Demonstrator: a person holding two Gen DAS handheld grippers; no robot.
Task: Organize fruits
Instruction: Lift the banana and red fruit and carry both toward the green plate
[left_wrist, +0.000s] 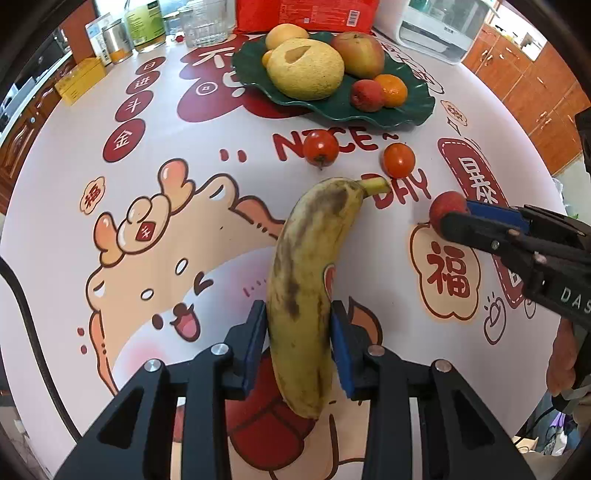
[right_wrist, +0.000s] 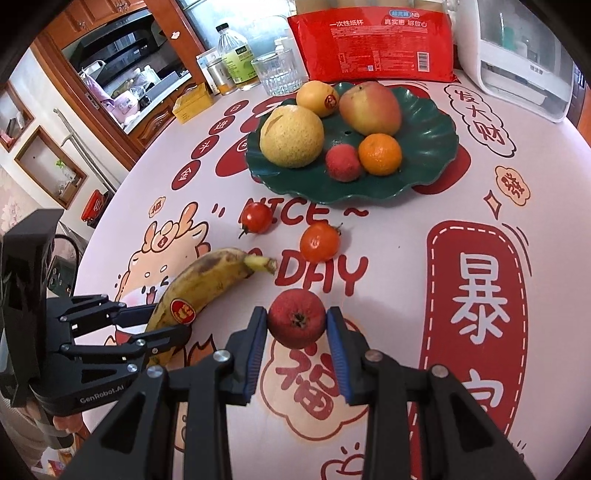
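Observation:
A spotted yellow banana (left_wrist: 310, 280) lies on the cartoon-printed tablecloth, and my left gripper (left_wrist: 298, 332) is shut on its lower half, both blue pads pressing its sides. In the right wrist view the banana (right_wrist: 207, 284) shows a red sticker beside the left gripper (right_wrist: 166, 321). My right gripper (right_wrist: 297, 321) is shut on a small red fruit (right_wrist: 297, 318), which shows again as the red fruit (left_wrist: 445, 208) to the right of the banana. A green leaf-shaped plate (right_wrist: 424, 155) farther back holds a pear, a mango, an orange and other fruit.
Two small red-orange tomatoes (right_wrist: 256, 218) (right_wrist: 319, 242) lie loose between the banana and the plate. At the back stand a glass (right_wrist: 277, 72), bottles, a yellow box (right_wrist: 192, 103), a red package (right_wrist: 373, 44) and a white appliance (right_wrist: 524, 70).

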